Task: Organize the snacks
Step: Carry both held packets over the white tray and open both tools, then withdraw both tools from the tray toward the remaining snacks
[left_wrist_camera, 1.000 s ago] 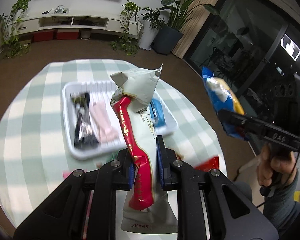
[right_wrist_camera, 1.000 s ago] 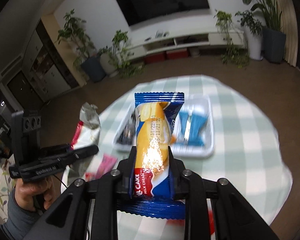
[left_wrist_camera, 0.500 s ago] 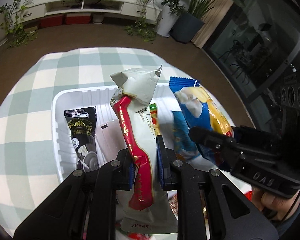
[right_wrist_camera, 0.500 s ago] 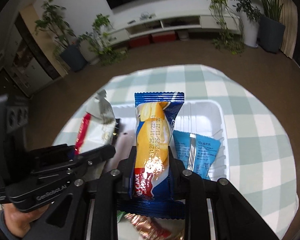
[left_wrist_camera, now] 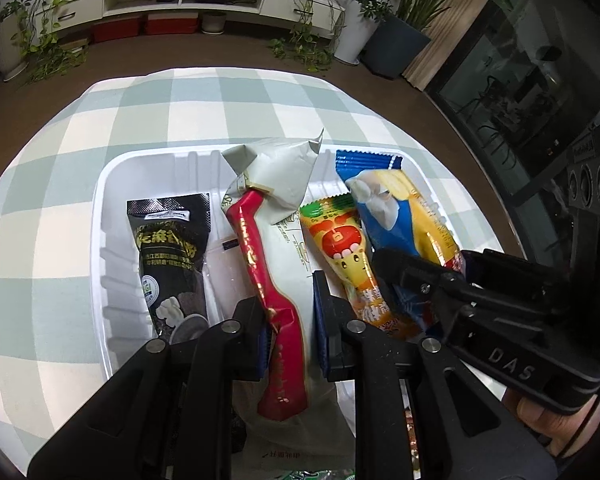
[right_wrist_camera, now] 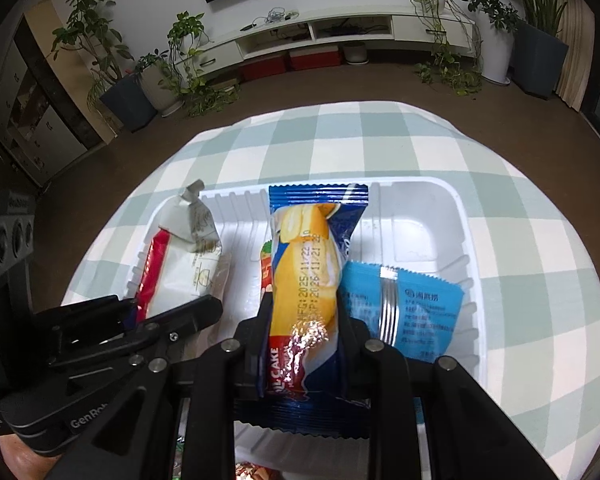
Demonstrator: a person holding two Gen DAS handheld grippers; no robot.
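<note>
White plastic tray on the checked tablecloth: above it, my left gripper clamps a grey-and-red snack packet. My right gripper grips a blue-and-yellow cake packet above the tray's middle, beside a light-blue packet lying inside.

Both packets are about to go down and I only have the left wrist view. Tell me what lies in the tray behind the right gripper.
Observer: A light blue packet lies flat in the tray, just right of the right gripper.
Operator: Report the space beyond it.
Observer: The tray's far right corner is bare.
Operator: Identify what the right gripper holds.
Observer: A blue and yellow packet; its wrapper reads CAKE near the grip.
</note>
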